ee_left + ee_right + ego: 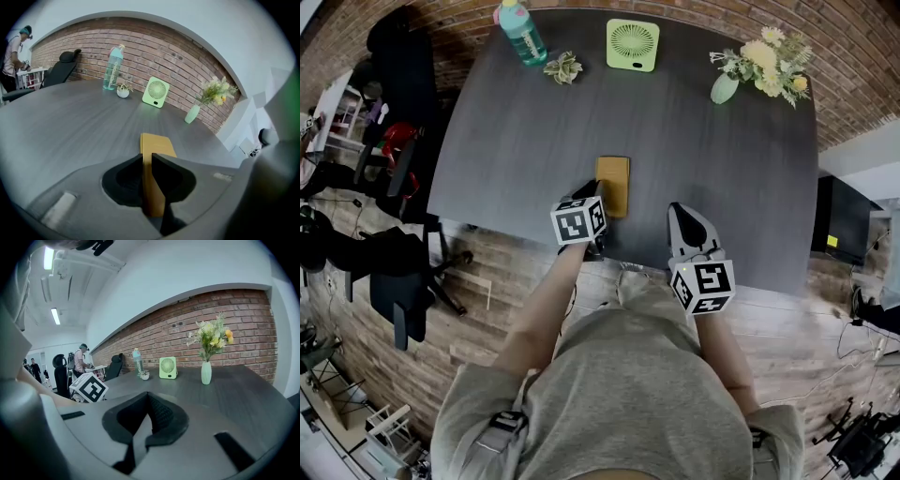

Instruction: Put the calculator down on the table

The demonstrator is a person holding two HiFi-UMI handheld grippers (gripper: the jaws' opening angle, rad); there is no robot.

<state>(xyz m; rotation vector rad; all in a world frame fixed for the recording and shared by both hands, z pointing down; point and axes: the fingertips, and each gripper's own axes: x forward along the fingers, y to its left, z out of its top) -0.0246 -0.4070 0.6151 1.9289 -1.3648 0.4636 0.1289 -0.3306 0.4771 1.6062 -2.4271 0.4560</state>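
Clearly the left gripper's (146,158) fingers (172,174) clamp the near end of the flat yellow rectangular calculator (157,143), low over the dark grey desk (534,122). The right gripper (149,403) is closed, empty. Set-down seems in hand; next, settle it flat and release.

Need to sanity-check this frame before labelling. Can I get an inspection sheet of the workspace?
Surface: dark grey table, bare in the middle.
Job's things: yellow calculator near the front edge; can't tell whether it rests on the table.
Clutter: teal bottle, small potted plant, green fan and vase of flowers along the far edge.
Grippers: left gripper shut on the calculator's near end; right gripper shut and empty, apart from it.
Cables: loose cables on the floor at right; none on the table.
Surroundings: brick wall, office chairs, wood floor, people in the background.
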